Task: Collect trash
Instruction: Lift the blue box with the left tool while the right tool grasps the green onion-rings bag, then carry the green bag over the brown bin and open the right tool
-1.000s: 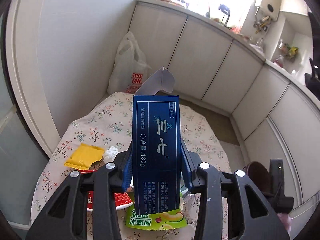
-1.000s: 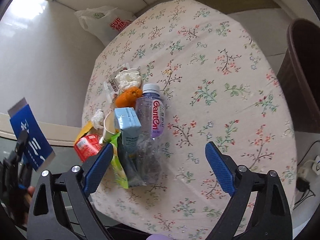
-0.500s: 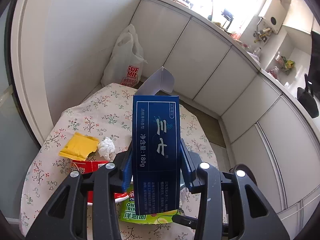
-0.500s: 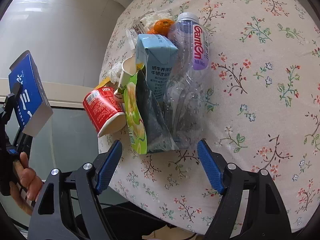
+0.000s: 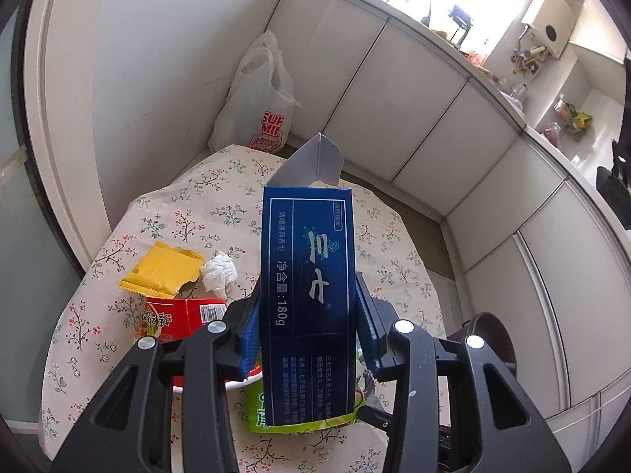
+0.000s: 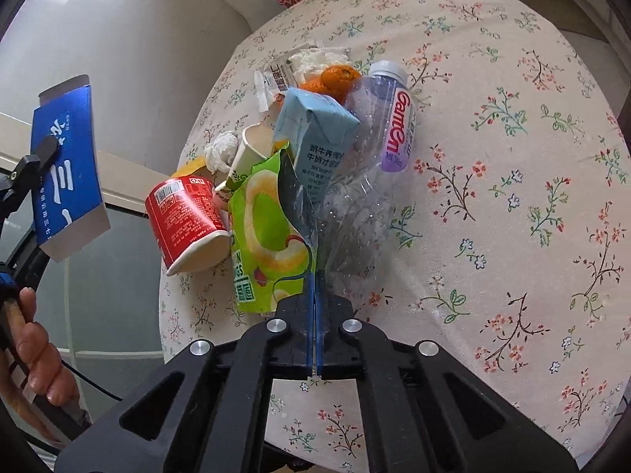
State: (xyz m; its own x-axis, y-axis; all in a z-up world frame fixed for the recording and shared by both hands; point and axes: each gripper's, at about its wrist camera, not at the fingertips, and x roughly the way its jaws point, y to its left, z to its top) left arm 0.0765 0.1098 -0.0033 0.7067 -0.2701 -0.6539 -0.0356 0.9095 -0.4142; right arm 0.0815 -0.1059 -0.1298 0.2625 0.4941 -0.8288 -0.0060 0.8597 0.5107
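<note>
- Left wrist view: the fingers (image 5: 368,327) of the left gripper (image 5: 307,331) clamp a tall dark-blue cardboard carton (image 5: 309,295), upright, top flap open, held above the round floral-cloth table (image 5: 189,205). A dark brown bin (image 5: 487,335) sits low at right; nothing looks binned yet.
- Right wrist view: the right gripper (image 6: 314,315) is pinched closed on the corner of a green crinkly snack bag (image 6: 268,232), low over the table edge. A red paper cup (image 6: 185,220), light-blue milk carton (image 6: 315,146) and crushed clear plastic bottle (image 6: 374,157) are left.
</note>
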